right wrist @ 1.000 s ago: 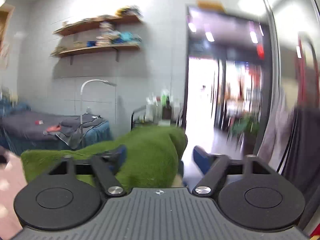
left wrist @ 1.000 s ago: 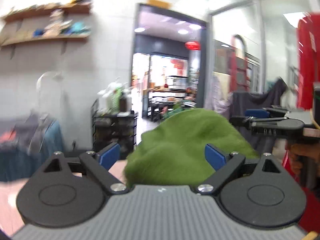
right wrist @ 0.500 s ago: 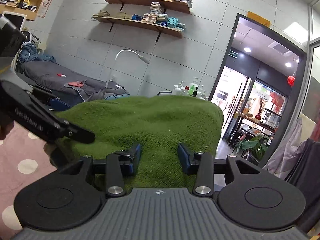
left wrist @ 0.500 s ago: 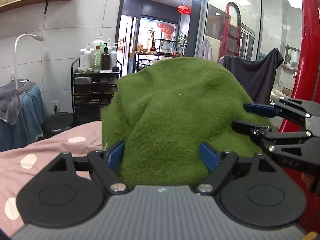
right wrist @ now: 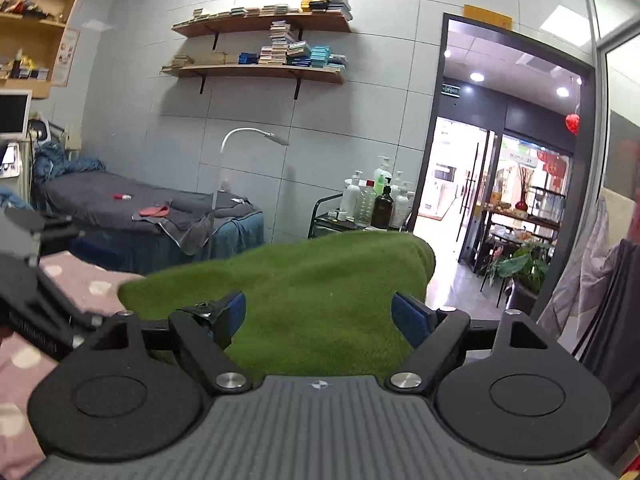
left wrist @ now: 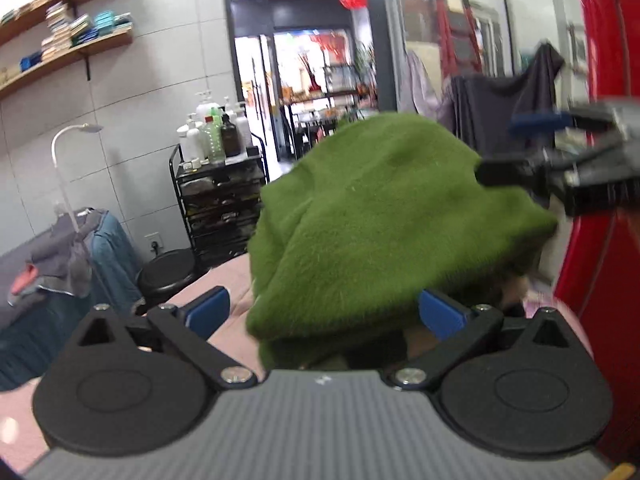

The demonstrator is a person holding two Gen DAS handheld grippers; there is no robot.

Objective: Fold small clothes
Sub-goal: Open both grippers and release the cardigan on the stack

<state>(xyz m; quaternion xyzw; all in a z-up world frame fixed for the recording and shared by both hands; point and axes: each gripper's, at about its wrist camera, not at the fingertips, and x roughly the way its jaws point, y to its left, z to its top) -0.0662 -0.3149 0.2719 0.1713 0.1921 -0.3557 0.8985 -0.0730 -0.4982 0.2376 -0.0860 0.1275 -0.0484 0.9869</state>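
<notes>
A fuzzy green garment (left wrist: 384,224) lies heaped on the pink dotted bedspread (left wrist: 224,288), right in front of both grippers. My left gripper (left wrist: 324,314) is open, its blue pads wide apart on either side of the garment's near edge. My right gripper (right wrist: 318,314) is open too, with the green garment (right wrist: 304,292) lying between its pads. The right gripper shows at the right of the left wrist view (left wrist: 560,168), at the garment's far side. The left gripper shows at the left edge of the right wrist view (right wrist: 28,272).
A black trolley (left wrist: 224,208) with bottles stands by the wall past the bed. A second bed (right wrist: 152,224) with grey covers and a white floor lamp (right wrist: 240,160) are behind. A red upright object (left wrist: 600,200) stands close on the right. Wall shelves (right wrist: 260,48) hold boxes.
My right gripper has opened from nearly closed on the garment to wide apart. The green garment has dropped lower and slumped. The left view has swung slightly to the left.
</notes>
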